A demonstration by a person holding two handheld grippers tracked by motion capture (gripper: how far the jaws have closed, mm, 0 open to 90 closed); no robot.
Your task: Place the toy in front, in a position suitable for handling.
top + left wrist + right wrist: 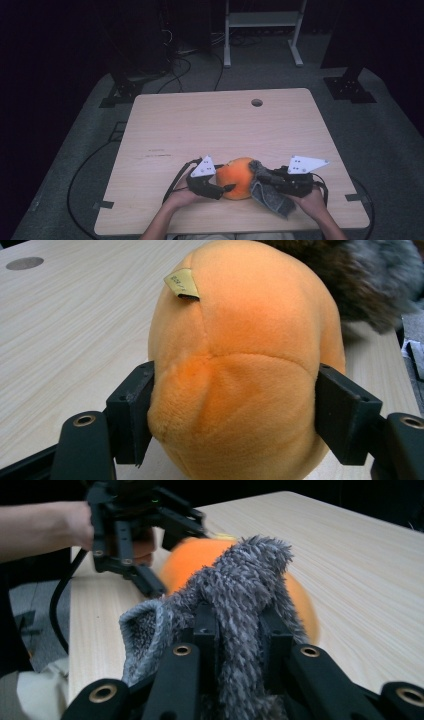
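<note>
Dark floor is surrounding the table (165,120); at its six o'clock edge the plush (239,177) is sitting, its tag showing in the left gripper view. Left gripper (235,410) is pinching it; right gripper (239,630) is clamping the cloth (240,585).

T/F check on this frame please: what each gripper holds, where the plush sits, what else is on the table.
1. The left gripper clamps the orange plush ball between its jaws. True.
2. The right gripper is open, with nothing between its jaws. False: it is shut on a grey fuzzy cloth.
3. The cloth lies against the plush ball. True: in the high view it drapes against the ball's right side.
4. The plush ball sits beside the round hole in the table. False: the ball is at the near edge, the hole near the far edge.
5. A small tag sticks out of the ball's seam. True.
</note>
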